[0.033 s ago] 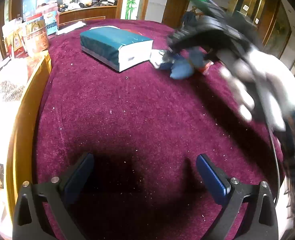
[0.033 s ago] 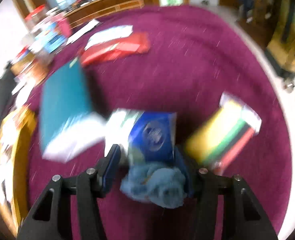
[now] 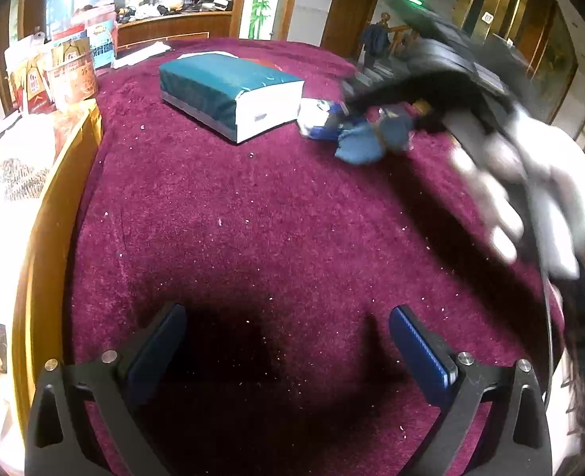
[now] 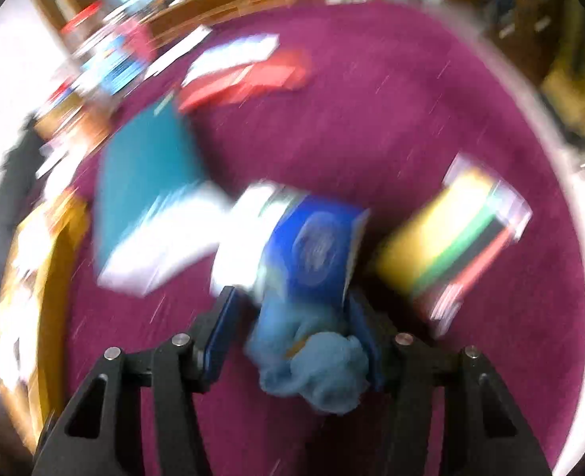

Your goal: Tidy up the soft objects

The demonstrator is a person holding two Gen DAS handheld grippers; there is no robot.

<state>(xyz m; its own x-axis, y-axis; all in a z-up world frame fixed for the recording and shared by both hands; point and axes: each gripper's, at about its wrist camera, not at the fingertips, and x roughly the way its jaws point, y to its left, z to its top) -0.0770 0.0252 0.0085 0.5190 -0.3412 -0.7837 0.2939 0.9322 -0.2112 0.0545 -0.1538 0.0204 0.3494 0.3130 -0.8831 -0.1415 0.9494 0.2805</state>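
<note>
My right gripper (image 4: 292, 329) is shut on a crumpled blue cloth (image 4: 312, 365); the view is motion-blurred. Just beyond it lies a blue-and-white packet (image 4: 312, 242), with a teal-and-white tissue pack (image 4: 149, 198) to its left and a yellow, green and red striped pack (image 4: 451, 246) to its right. In the left wrist view the right gripper (image 3: 372, 119) holds the blue cloth (image 3: 364, 142) beside the teal tissue pack (image 3: 229, 91) at the far side of the purple tablecloth (image 3: 272, 218). My left gripper (image 3: 288, 341) is open and empty, low over the near cloth.
A red packet (image 4: 249, 79) and white papers lie behind the teal pack. Snack boxes and bags (image 3: 54, 75) crowd the wooden table edge (image 3: 46, 218) on the left. A gloved hand (image 3: 530, 182) holds the right gripper.
</note>
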